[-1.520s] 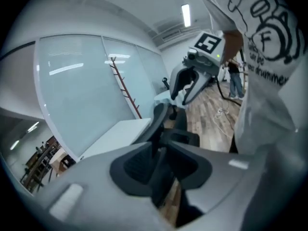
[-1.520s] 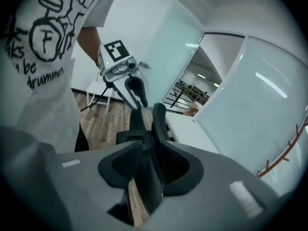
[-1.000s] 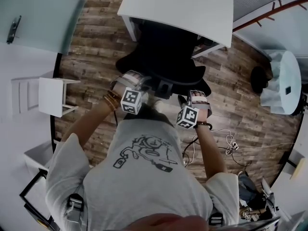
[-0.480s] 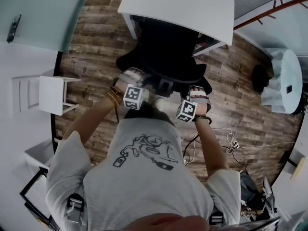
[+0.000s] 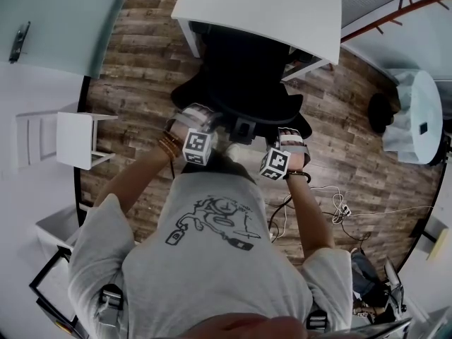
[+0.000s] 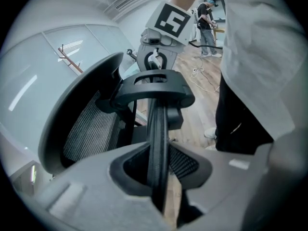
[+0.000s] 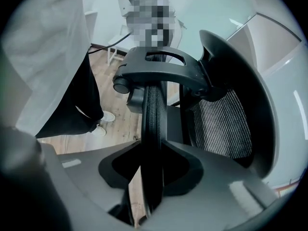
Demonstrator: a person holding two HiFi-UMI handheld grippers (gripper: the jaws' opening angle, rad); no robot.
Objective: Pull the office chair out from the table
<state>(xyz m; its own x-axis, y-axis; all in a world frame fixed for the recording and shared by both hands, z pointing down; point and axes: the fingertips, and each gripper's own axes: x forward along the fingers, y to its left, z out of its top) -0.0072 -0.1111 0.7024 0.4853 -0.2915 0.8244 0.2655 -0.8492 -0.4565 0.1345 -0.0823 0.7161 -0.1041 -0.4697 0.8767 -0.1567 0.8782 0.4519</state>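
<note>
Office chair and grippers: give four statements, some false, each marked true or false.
1. The left gripper clamps the backrest edge. True; its jaws have just been closing on it.
2. The right gripper is empty. False: its jaws, just closing too, clamp the same backrest edge.
3. The office chair stands clear of the table. False: its seat is tucked under the table.
4. The floor is wooden planks. True.
</note>
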